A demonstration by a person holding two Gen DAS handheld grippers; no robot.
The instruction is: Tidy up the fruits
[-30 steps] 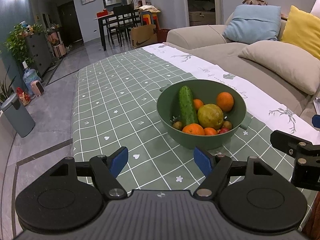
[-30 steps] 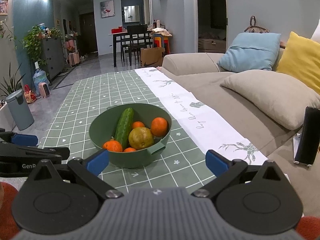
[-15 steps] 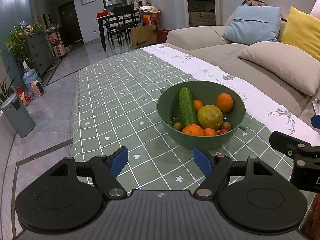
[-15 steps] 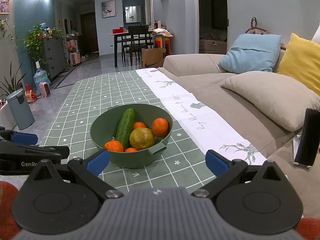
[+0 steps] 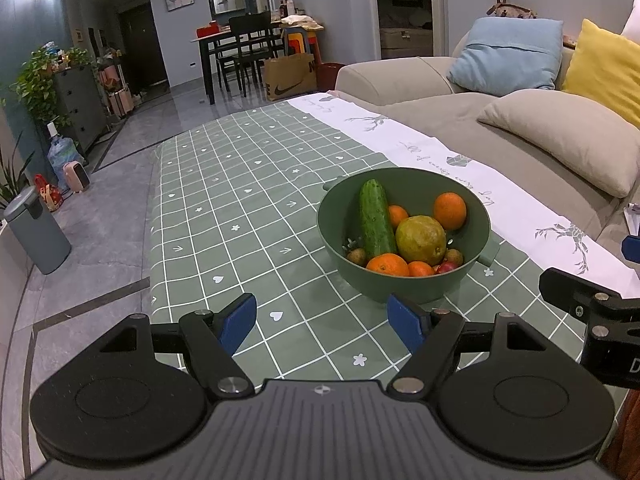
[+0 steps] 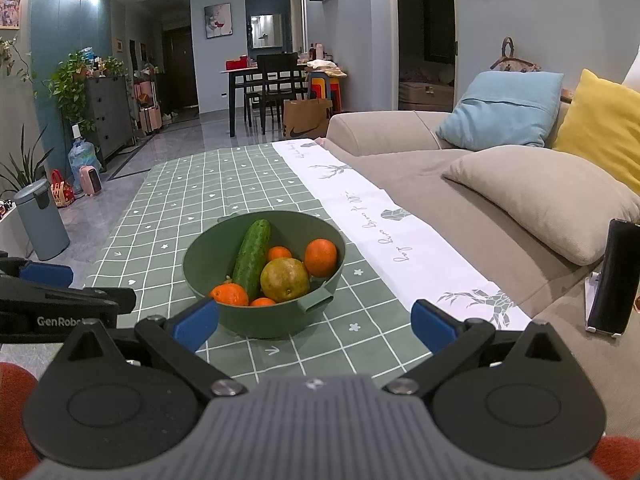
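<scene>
A green bowl (image 5: 472,280) stands on the green checked tablecloth (image 5: 240,208). It holds a cucumber (image 5: 374,220), a large yellow-green fruit (image 5: 421,240), several oranges (image 5: 450,211) and small brown and red fruits. My left gripper (image 5: 322,320) is open and empty, just short of the bowl and left of it. In the right wrist view the bowl (image 6: 280,320) with the cucumber (image 6: 252,258) sits ahead of my right gripper (image 6: 314,324), which is open and empty. The right gripper's arm shows at the right edge of the left wrist view (image 5: 592,312).
A beige sofa (image 6: 460,200) with blue, yellow and beige cushions runs along the table's right side. A phone on a stand (image 6: 612,280) stands on the sofa. A white runner (image 6: 400,232) edges the cloth. A grey bin (image 5: 36,232) stands on the floor to the left.
Both grippers have drifted very slightly; the bowl sits a touch lower in both views. Both stay open and empty.
</scene>
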